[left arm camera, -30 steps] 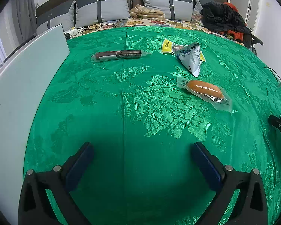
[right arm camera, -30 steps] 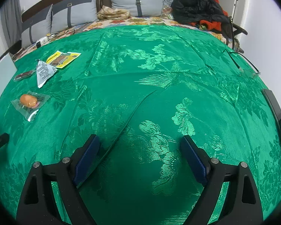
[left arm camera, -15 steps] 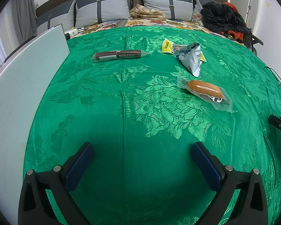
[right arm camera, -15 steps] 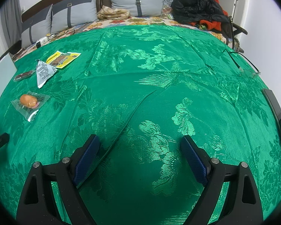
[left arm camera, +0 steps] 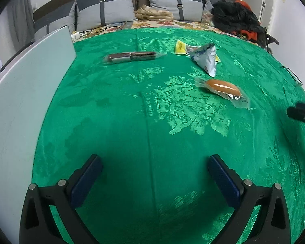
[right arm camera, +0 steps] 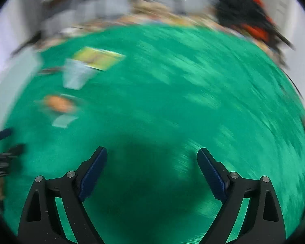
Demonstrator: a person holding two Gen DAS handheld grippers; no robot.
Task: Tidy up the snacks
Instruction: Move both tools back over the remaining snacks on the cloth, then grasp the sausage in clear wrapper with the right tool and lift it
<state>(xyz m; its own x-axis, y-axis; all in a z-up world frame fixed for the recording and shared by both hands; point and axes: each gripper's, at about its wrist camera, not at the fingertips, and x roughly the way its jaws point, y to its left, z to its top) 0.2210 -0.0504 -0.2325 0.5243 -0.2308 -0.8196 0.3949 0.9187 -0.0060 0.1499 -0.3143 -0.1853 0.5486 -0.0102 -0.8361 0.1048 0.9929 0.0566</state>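
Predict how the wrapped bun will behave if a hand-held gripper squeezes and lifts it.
The bun looks soft and rounded, so it would probably squash under a firm pinch. Its clear wrapper looks glossy and loose at the ends, so it may slip or crinkle. It seems light for its size, and lying flat on the green cloth it is unlikely to roll.

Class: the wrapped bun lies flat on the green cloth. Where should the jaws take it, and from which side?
Grip the wrapped bun across its narrow middle, coming down from above. It lies flat and elongated, with loose clear wrapper at each end, so the ends would likely slip. The open left gripper probably has the clearer approach.
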